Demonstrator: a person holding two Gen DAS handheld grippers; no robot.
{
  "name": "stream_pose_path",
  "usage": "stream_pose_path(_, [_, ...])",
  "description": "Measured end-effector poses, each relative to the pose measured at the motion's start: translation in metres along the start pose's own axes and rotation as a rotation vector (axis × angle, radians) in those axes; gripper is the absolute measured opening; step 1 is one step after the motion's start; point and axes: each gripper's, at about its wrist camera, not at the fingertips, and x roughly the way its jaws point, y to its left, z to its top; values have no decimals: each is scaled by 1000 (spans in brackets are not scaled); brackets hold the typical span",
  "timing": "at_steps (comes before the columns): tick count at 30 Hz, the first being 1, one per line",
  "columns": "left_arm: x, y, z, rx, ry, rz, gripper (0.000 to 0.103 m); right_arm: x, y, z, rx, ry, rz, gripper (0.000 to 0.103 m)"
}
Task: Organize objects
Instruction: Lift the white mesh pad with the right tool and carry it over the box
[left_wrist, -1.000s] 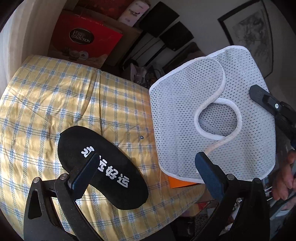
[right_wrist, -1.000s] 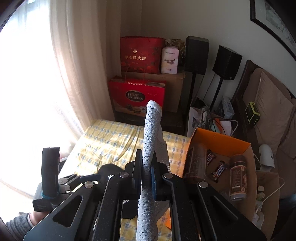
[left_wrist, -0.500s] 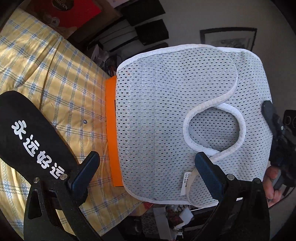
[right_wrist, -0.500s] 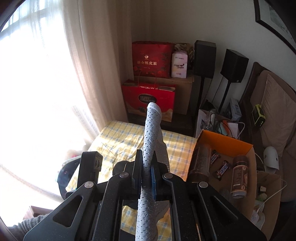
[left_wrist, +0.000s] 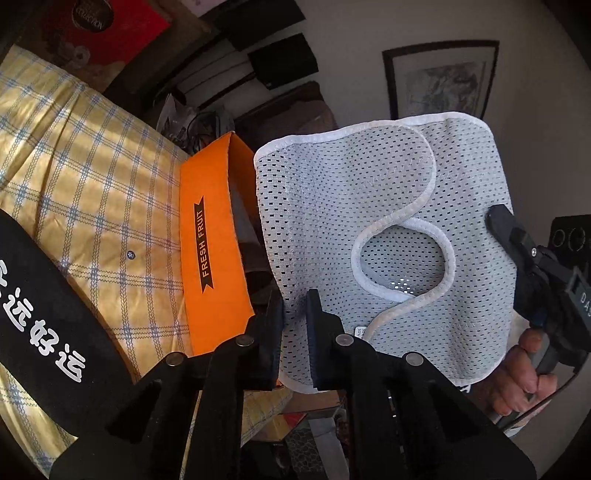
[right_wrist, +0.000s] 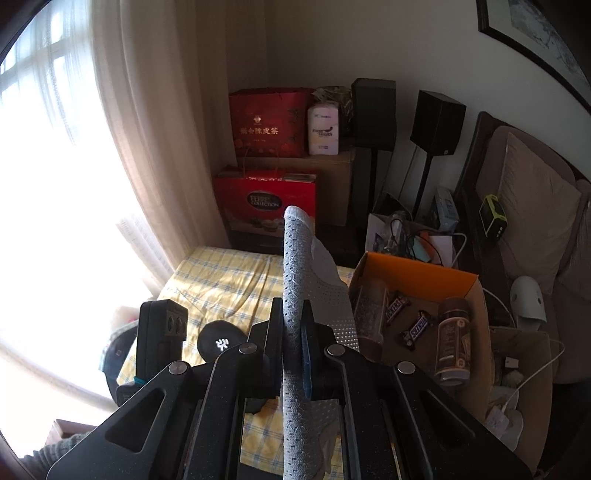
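The step in hand appeared to be a two-handed hold on the mesh bib, carried in the air over the gap between the yellow checked cloth and the orange box. The left gripper was closed on the bib's lower edge, its jaws nearly together with fabric between them, while the right gripper was clamped on the opposite edge, so the bib stood edge-on straight ahead of it. Judging by the task, the next move probably called for folding the bib or lowering it into the box; either way both grips would need to move together so the limp mesh did not sag or snag on the box wall. Counting from largest down: one cloth-covered surface, to the left of the left gripper; one orange box, just left of the left gripper and ahead-right of the right gripper; one bib; one black eye mask lying on the cloth at the left gripper's lower left; two brown jars inside the box; and two chocolate bars between them.
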Motion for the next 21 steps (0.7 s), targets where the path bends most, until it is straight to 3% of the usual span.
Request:
stream_pose_path(3, [7,-12,-1,42,1,53,8,0,-18,-4,20,1,-32,6])
stream_pose_path(10, [11,-40,10,96,11,99,6,8,-63,-14,81,12,-83,6])
stream_pose_path(21, [50,-66,7,194,29,207,5,32,-126,-32,171,7,-88,7])
